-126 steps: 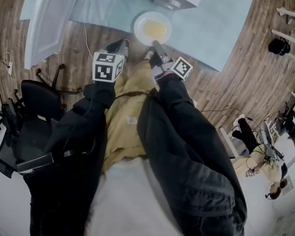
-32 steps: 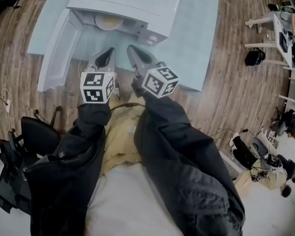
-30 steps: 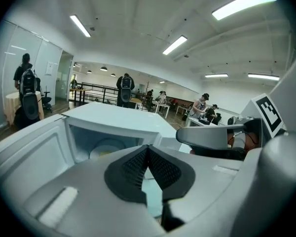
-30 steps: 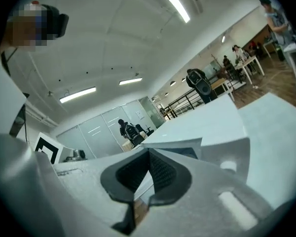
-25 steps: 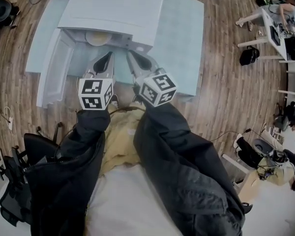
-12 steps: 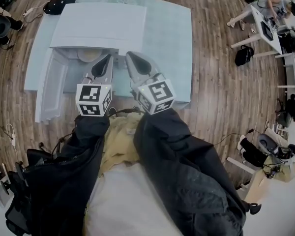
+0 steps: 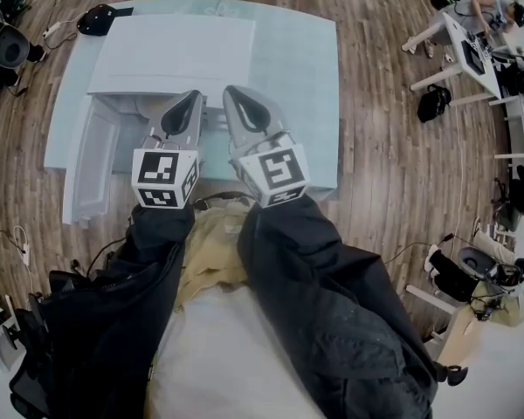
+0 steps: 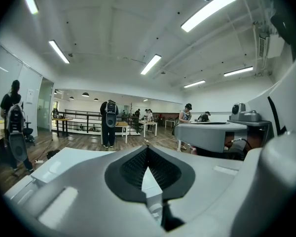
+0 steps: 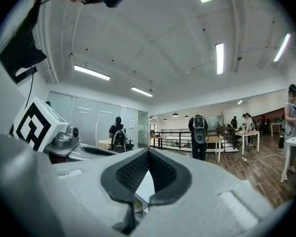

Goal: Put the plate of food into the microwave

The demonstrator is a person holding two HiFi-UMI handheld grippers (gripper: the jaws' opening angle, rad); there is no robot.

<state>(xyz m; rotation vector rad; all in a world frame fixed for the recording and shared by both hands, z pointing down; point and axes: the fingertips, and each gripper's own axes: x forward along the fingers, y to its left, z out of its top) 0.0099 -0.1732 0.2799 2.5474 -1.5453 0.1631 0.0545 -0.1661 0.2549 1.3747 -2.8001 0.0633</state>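
Note:
The white microwave (image 7: 170, 55) stands on a pale blue table (image 7: 306, 85), its door (image 7: 92, 160) swung open to the left. My left gripper (image 7: 192, 95) and right gripper (image 7: 230, 91) are raised side by side in front of the open cavity. They hide the cavity's inside, so no plate of food shows in the head view. The left gripper (image 8: 148, 147) has its jaws shut with nothing between them. The right gripper (image 9: 148, 151) is also shut and empty. Both gripper views look out level over the microwave top into the room.
A black bag (image 7: 96, 17) lies at the table's far left corner. Black chairs (image 7: 7, 49) stand at the left on the wooden floor. People work at desks (image 7: 476, 24) at the right. A person with a backpack (image 8: 110, 123) stands far off.
Five seconds ago the plate lay on the table at my grippers; a second ago it sat inside the microwave. Since then both grippers have risen and now cover the cavity.

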